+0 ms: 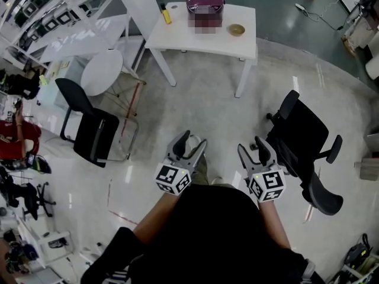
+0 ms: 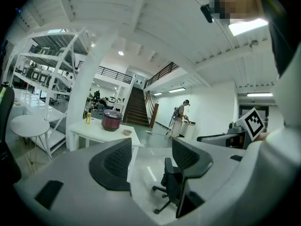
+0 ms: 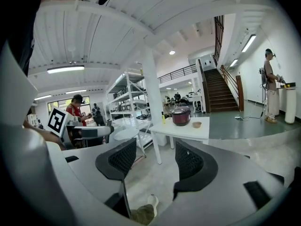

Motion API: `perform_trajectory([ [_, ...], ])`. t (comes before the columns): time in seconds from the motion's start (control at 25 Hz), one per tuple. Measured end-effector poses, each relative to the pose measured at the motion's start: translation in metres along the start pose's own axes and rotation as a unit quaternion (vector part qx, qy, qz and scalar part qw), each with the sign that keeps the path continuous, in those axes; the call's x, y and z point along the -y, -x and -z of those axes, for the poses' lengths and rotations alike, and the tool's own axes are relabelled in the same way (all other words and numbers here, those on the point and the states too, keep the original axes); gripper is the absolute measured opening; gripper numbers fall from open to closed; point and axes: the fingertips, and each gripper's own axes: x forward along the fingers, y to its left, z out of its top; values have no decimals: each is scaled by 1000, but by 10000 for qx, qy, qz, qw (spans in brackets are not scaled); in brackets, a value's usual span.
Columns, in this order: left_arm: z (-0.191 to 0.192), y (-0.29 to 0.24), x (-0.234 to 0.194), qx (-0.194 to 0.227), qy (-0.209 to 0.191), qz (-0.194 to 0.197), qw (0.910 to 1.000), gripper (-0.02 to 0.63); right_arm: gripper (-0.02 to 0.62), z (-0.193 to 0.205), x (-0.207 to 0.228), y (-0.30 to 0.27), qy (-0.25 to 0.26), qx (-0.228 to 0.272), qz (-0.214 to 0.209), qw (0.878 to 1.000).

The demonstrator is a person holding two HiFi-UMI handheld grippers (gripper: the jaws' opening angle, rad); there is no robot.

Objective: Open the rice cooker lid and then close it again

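Both grippers are held low, close to the person's body and side by side, angled forward and a bit towards each other. The left gripper (image 1: 190,142) and the right gripper (image 1: 253,148) both point roughly at the white worktop (image 1: 189,37) across the room. The left one's fingers (image 2: 117,161) are spread wide with nothing pinched, and through the gap you just see floor and a black office chair (image 1: 302,144). It's the same on the right: those fingers (image 3: 123,159) are spread too, with only floor and the person's shoe between them. The only print I can make out is the black-and-white square pattern on each gripper's marker cube (image 1: 172,178). Anything on the cooker is too small to read. The rice cooker (image 1: 205,5) is dark red and sits at the far side of the worktop with its lid down. It's well apart from both sets of fingers, nowhere near touching. A yellow bottle (image 1: 166,13) stands to its left and a small bowl (image 1: 236,29) to its right, both on the same worktop. A second black chair (image 1: 89,129) sits off to the left, near a round white table (image 1: 102,71).
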Motion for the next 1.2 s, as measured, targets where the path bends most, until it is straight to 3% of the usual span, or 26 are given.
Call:
perform_trajectory([
  [0.32, -28, -61, -56, 54, 44, 166, 9998, 249, 229, -23, 23, -73, 63, -120, 87, 9999],
  [0.76, -92, -151, -150, 116, 44, 475, 9988, 249, 229, -98, 48, -193, 193, -119, 313, 9993],
  [1.2, -126, -210, -241, 167, 484, 643, 9966, 249, 229, -124, 60, -294, 82, -432, 465, 9979],
])
